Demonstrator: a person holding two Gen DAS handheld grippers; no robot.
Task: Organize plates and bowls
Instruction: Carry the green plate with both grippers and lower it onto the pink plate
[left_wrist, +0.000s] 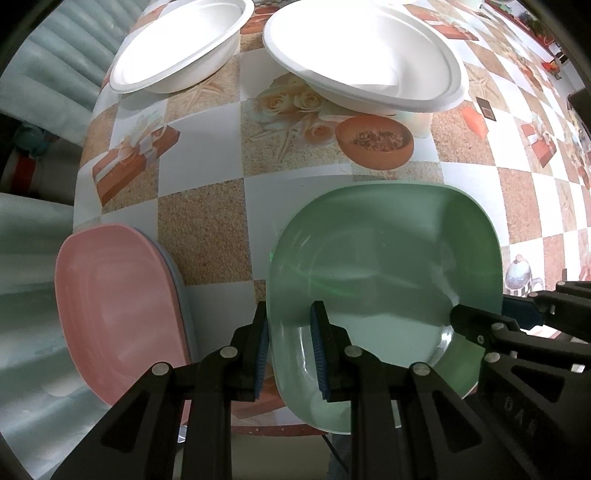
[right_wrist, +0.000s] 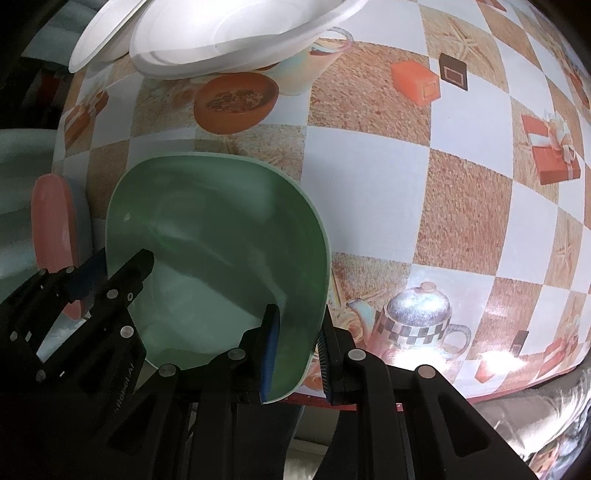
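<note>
Green plate (left_wrist: 384, 266) sat clamped at two points of its rim: the left gripper (left_wrist: 290, 347) was closed on the raised edge at about 7 o'clock, one blue pad inside the well and one outside, and the right gripper (right_wrist: 299, 354) was closed likewise on the edge at about 4 o'clock. Neither pair of jaws had room to spare. The plate hung over the near edge of the checkered tablecloth (left_wrist: 207, 236), tilted rather than flat, so I judged it lifted and carried between both hands. At 9 o'clock from it lay a pink plate (left_wrist: 114, 310) stacked on a pale blue one (left_wrist: 181, 291). At 12 o'clock, well apart, stood two white bowls (left_wrist: 177, 44), the right-hand one (left_wrist: 365, 55) seemingly a nested pair. The step in hand looked like transfer. The next move probably called for swinging the plate toward 9 o'clock, levelling it over the pink stack, and opening both grips together.
</note>
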